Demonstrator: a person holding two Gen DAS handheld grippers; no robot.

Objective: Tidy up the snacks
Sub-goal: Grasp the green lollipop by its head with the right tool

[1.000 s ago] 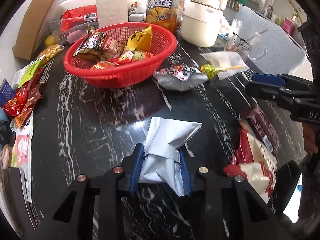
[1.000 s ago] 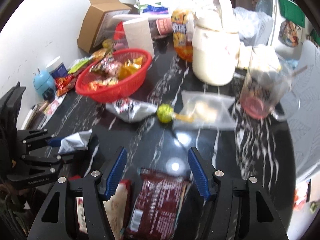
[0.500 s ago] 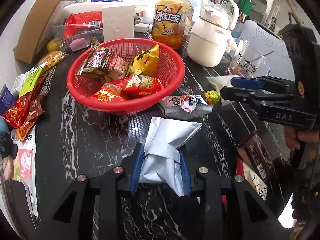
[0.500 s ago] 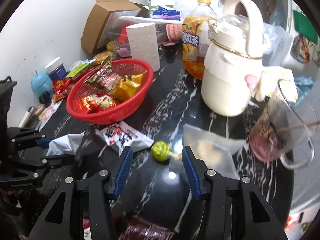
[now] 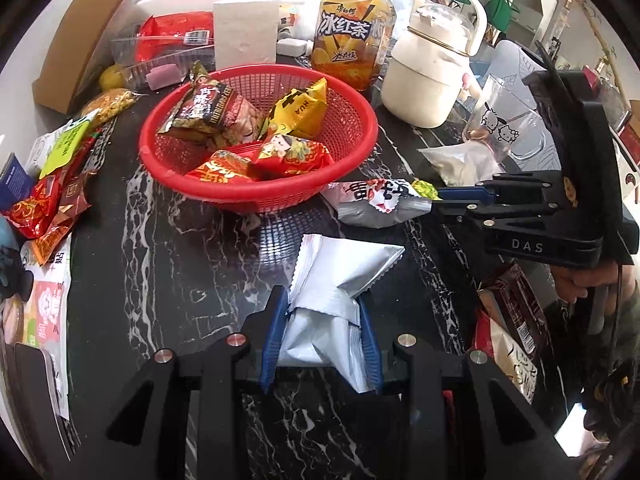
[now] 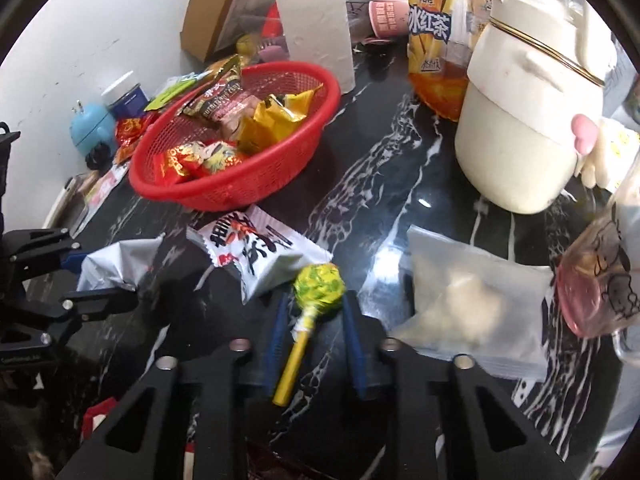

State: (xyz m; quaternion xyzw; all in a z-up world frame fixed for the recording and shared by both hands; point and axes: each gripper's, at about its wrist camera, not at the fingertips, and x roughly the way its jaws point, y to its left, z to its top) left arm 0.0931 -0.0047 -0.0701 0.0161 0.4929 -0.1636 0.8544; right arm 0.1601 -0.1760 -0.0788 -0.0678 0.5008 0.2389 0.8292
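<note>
Left tongs (image 5: 322, 300) are clamped on the lower half of a crumpled silver packet (image 5: 340, 268). Its free top fans out ahead of the tips, above the black marble table (image 5: 168, 272).

Right tongs (image 6: 315, 300) have just been closing, with a yellow-green lollipop (image 6: 319, 282) between the blue pads. Its wrapped head is at the tips and its yellow stick trails back toward the hinge, and the pads look pressed against the head. That grip seems thin, since the head is round and the wrapper slick. Lift slowly and keep the tongs pointing downward, so the sweet neither pivots nor squirts out.

Just ahead and to the left of the right tongs lies a white-and-red snack packet (image 6: 256, 248), touching the lollipop's head or nearly so. Rise straight up to avoid dragging it. A clear bag (image 6: 468, 304) lies to their right.

Farther ahead of both tongs stands the red basket (image 5: 256, 200), already holding several packets. Carry each item over the near rim with room to spare and release above a gap. Move one hand at a time so the tongs do not collide. A cream kettle (image 6: 528, 128) stands beyond on the right, off that path.
</note>
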